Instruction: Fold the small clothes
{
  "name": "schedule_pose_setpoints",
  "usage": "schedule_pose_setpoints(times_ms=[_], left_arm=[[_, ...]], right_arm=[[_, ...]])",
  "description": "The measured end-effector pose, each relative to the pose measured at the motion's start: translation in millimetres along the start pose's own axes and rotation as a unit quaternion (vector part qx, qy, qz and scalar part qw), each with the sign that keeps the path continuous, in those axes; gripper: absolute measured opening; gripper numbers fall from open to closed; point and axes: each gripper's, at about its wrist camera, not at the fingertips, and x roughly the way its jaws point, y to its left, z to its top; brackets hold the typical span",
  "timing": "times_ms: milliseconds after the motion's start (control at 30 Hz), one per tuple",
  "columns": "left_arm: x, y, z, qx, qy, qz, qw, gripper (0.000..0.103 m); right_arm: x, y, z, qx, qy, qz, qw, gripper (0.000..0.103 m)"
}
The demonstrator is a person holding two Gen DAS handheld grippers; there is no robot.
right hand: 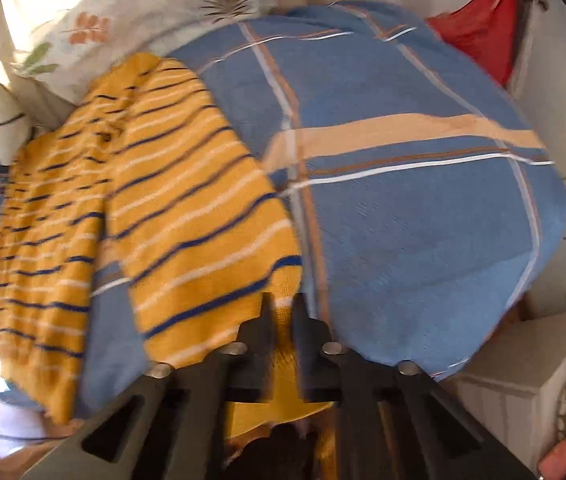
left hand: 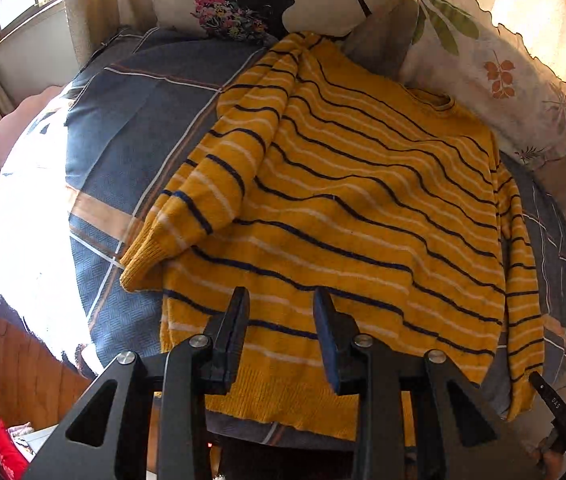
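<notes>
1. My left gripper [left hand: 281, 300] tips steeply down over the hem end of the yellow striped sweater [left hand: 347, 216], its two black fingers [left hand: 239, 312] standing narrowly apart with nothing between them; the knit lies below, and I cannot tell whether the tips touch it.
2. My right gripper [right hand: 283, 306] also points steeply down, at the cuff of the sweater's sleeve [right hand: 203, 240]. Its jaws are drawn close, with a strip of yellow ribbed knit pinched in the slim gap between them.
3. The sweater lies spread on the blue plaid bedspread [left hand: 123, 160], neckline toward the pillows, hem toward me.
4. Only the left view shows the whole garment: one sleeve is folded in over the body, its cuff [left hand: 143, 264] poking out over the bedspread, and the other sleeve runs down the far side edge. It also shows the pillow with a dark silhouette and flowers [left hand: 243, 4] and a leaf-print pillow [left hand: 495, 76].
5. Only the right view, somewhat blurred, shows the grip on the cuff, the wide bare stretch of bedspread beside the sleeve, and a red cloth [right hand: 479, 28] hanging beyond the bed.
</notes>
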Motion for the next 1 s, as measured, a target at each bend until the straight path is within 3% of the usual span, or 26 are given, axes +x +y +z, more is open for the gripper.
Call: schedule_pose_setpoints(times_ms=[67, 133, 200, 300, 400, 500, 567, 667, 800, 1000], left_arm=[[2, -6, 1, 0.002, 0.0, -0.002, 1.0, 0.032], [3, -8, 3, 0.001, -0.003, -0.003, 1.0, 0.032], [3, -10, 4, 0.0, -0.005, -0.003, 1.0, 0.034], [2, -10, 7, -0.004, -0.009, -0.006, 0.9999, 0.035], [0, -5, 9, -0.011, -0.012, -0.005, 0.9999, 0.035], [-3, 4, 12, -0.017, -0.016, -0.003, 0.9997, 0.035], [-6, 13, 14, -0.021, -0.02, 0.001, 0.9996, 0.035], [-8, 30, 16, -0.03, -0.024, 0.007, 0.9992, 0.036], [-4, 56, 23, -0.047, -0.02, 0.004, 0.9987, 0.038], [4, 94, 39, -0.052, -0.02, -0.007, 0.9984, 0.038]], right_arm=[[-14, -10, 12, 0.015, -0.008, 0.037, 0.999, 0.008], [-31, -23, 30, 0.02, -0.029, 0.04, 0.999, 0.008], [-45, -46, 58, 0.034, -0.059, 0.02, 0.997, 0.008], [-66, -98, 110, 0.059, -0.113, -0.057, 0.99, 0.008], [-71, -135, 158, 0.093, -0.129, -0.09, 0.983, 0.008], [-66, -131, 192, 0.091, -0.127, -0.102, 0.982, 0.008], [-62, -108, 208, 0.077, -0.123, -0.094, 0.985, 0.008], [-56, -58, 219, 0.045, -0.112, -0.033, 0.992, 0.008], [-35, 60, 226, -0.037, -0.094, 0.048, 0.994, 0.008], [31, 256, 217, -0.142, -0.038, 0.151, 0.978, 0.008]])
